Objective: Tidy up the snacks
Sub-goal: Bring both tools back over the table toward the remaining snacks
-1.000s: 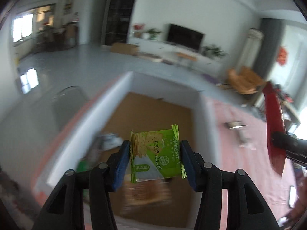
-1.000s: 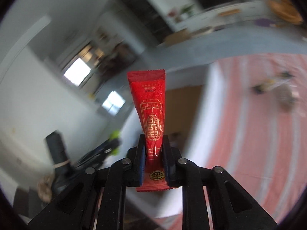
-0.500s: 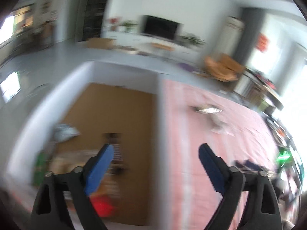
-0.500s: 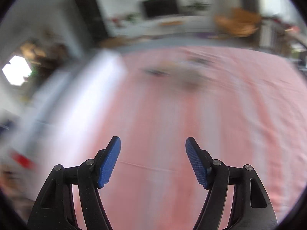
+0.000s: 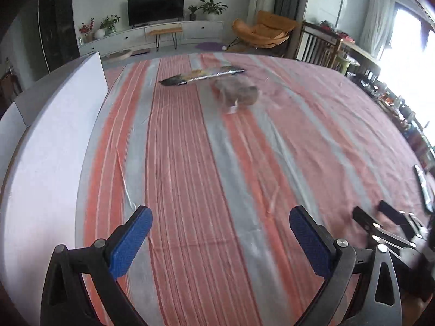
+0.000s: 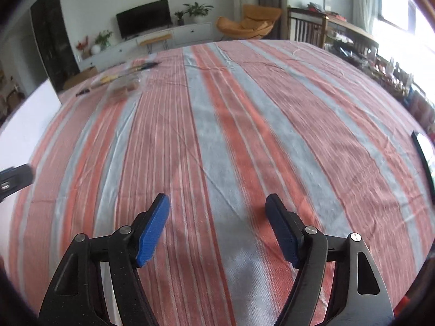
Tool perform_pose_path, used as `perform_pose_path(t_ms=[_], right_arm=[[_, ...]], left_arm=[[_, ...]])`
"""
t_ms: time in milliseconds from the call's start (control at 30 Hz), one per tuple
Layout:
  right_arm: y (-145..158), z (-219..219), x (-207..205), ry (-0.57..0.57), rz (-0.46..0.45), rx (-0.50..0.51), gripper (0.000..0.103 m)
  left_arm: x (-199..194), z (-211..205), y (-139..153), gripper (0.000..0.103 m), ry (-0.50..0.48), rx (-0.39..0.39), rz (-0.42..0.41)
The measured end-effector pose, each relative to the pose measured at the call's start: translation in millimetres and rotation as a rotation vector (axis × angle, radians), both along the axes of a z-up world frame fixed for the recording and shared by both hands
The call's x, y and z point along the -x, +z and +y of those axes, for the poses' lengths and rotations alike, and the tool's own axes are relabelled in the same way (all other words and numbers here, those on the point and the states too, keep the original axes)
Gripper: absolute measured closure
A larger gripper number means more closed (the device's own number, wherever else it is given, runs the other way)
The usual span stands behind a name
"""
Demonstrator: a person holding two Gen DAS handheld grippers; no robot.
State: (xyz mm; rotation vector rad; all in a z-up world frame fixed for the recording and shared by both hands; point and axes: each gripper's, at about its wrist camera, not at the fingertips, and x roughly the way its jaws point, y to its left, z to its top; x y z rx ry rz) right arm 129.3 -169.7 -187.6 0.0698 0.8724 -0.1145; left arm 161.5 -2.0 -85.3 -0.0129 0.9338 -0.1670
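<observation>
On the striped red and grey tablecloth (image 5: pixel 190 163) far ahead lie a long silver and black snack packet (image 5: pixel 201 76) and a clear bag of brown snacks (image 5: pixel 236 95). My left gripper (image 5: pixel 220 217) hovers above the cloth, its jaws still opening, nothing between them. The right gripper (image 6: pixel 217 207) also points down at bare cloth, jaws opening and empty. In the right wrist view the same two snacks (image 6: pixel 122 81) sit small at the far left. The right gripper's body (image 5: pixel 386 228) shows at the lower right of the left wrist view.
A white box wall (image 5: pixel 54 141) runs along the left edge of the table. A dark phone or tablet (image 6: pixel 424 152) lies at the right edge. Behind the table are a TV unit (image 5: pixel 155 8), an orange chair (image 5: pixel 261 31) and a wooden chair.
Both grippers let go: the green cracker packet and the red packet are gone from their jaws. Both swung from over the box to the right, down over the striped cloth.
</observation>
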Motion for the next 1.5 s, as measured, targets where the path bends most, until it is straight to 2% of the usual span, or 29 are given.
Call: perform_pose_path(t_ms=[100,167,233,367,600,1500], right_arm=[[-3,-2,0,0.008,0.004,0.002,0.022],[1,-9,26,0.010,0.001,-0.001,0.022],[1,-10,29,0.014,0.004,0.003,0.021],[0,-12,39,0.019,0.010,0.013,0.019],[-1,-11,40,0.022,0.013,0.020,0.019],[0,-11,42,0.025,0.017,0.021,0.017]], left_arm=[[-15,2,-19,0.003,0.009,-0.064,0.020],[-20,5,-27,0.003,0.012,-0.097,0.032],[-20,7,-31,0.003,0.019,-0.109,0.046],[-22,14,-40,0.002,0.043,-0.073,0.057],[-14,16,-40,0.000,0.048,-0.074,0.009],[-10,16,-38,0.000,0.050,-0.078,0.010]])
